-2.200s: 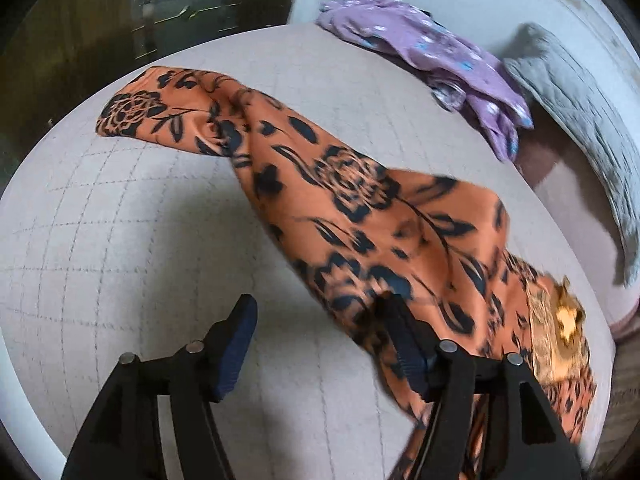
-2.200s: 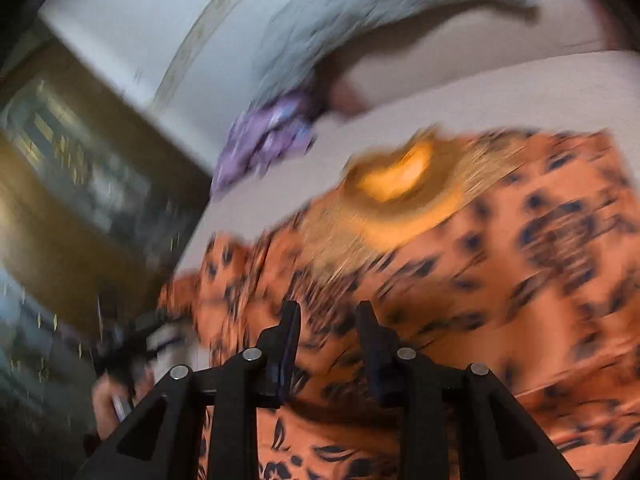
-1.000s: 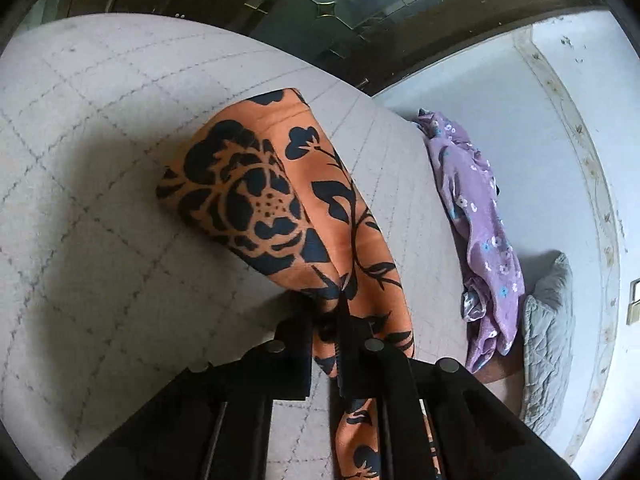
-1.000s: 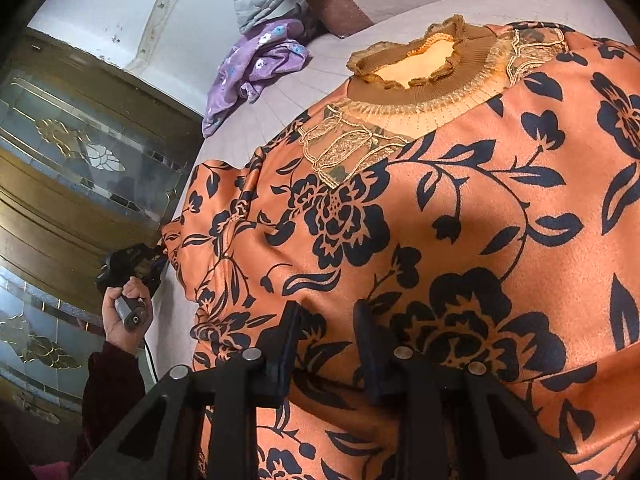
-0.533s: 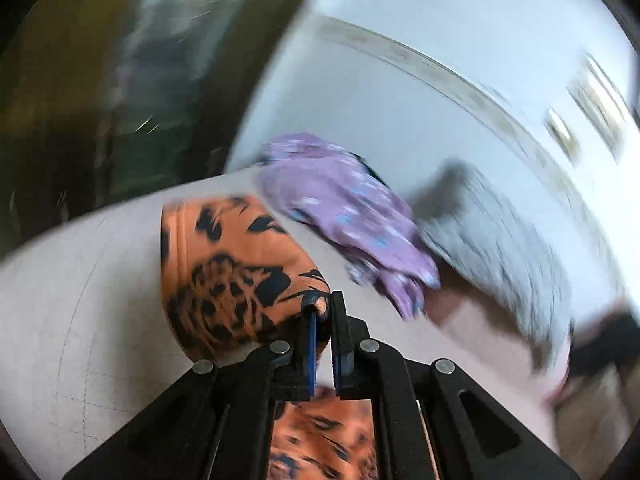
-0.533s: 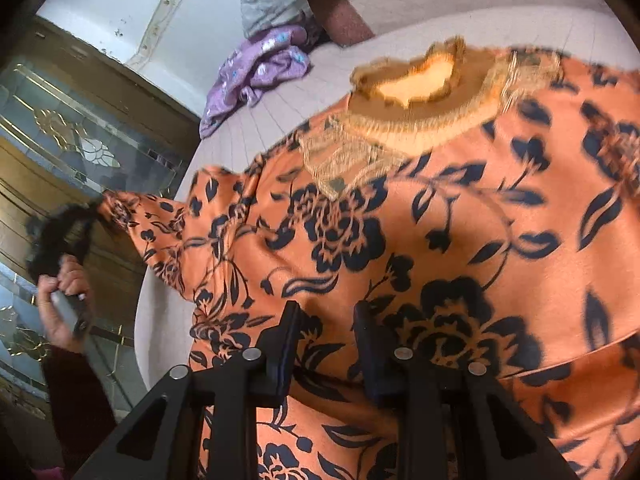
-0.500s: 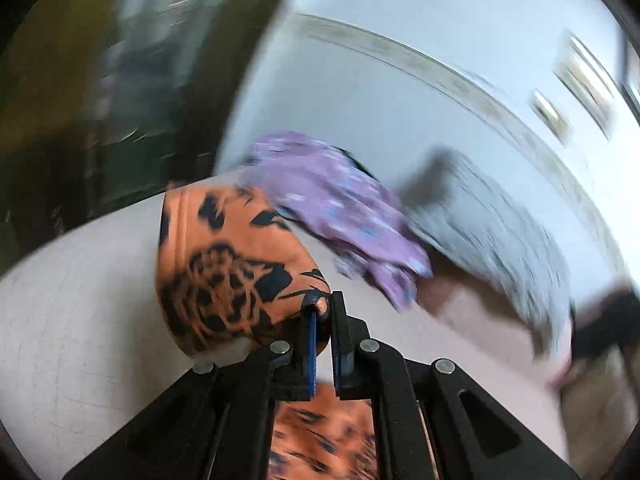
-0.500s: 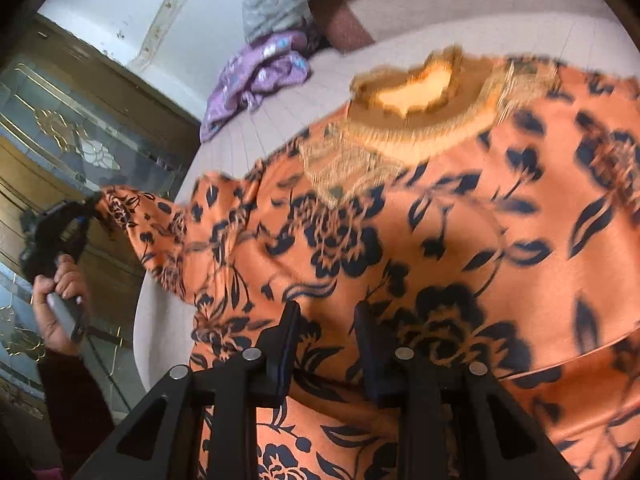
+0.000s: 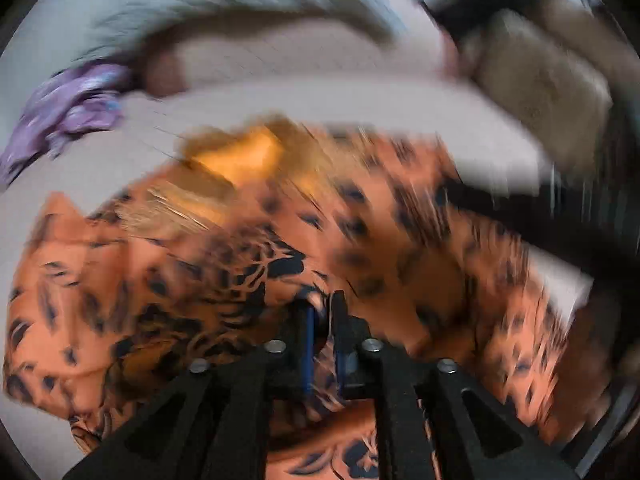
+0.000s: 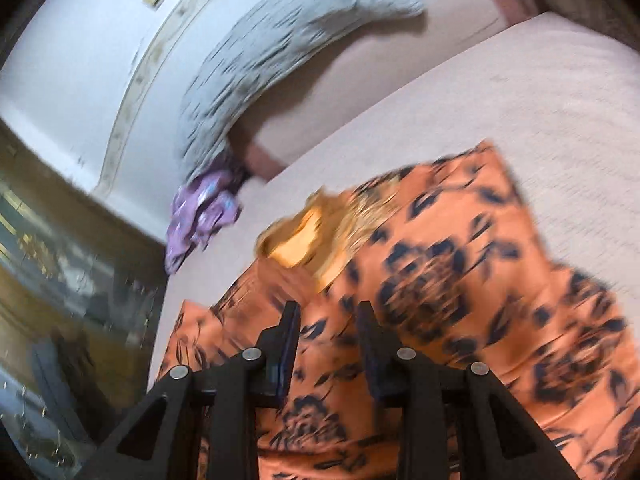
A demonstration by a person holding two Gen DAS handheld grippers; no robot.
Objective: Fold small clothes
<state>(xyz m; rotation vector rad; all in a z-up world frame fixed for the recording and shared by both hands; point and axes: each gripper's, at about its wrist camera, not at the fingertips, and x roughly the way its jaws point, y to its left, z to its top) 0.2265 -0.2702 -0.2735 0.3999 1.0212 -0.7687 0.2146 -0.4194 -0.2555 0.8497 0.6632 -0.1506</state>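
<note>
The sleeve that stretched out toward the cabinet a second ago is now carried in over the body of the orange floral top point(image 9: 168, 280), and the left gripper point(image 9: 322, 312) that hauled it there hangs above the garment's middle. Its jaws have just been opening: a slim gap shows between the blue pads, with a tongue of printed cloth still lying in it. Whether the pads still pinch that cloth or have let go I cannot tell through the blur. The right gripper point(image 10: 328, 332) has drawn back a little; its jaws stand apart, low over the hem side, with fabric beneath them but nothing visibly pinched.

The top lies spread on the pale quilted bed point(image 10: 540, 92), neckline point(image 10: 304, 240) pointing toward the headboard.

The worry from here is the release. If the left gripper lifts away while the cloth is half caught, the sleeve will likely be dragged back off the body or dropped in a bunch, spoiling the fold. With nothing visibly pinning the garment on the right side, the smooth fabric could also slide on the bedcover.

The left view shows the cloth in the jaws and a dark shape on the far side of the bed, too smeared to name. The right view alone shows the glass-fronted cabinet point(image 10: 60, 260) and how the folded edge sits near the collar. Both catch the purple garment point(image 10: 204, 208) and the grey quilted pillow point(image 10: 280, 40).
</note>
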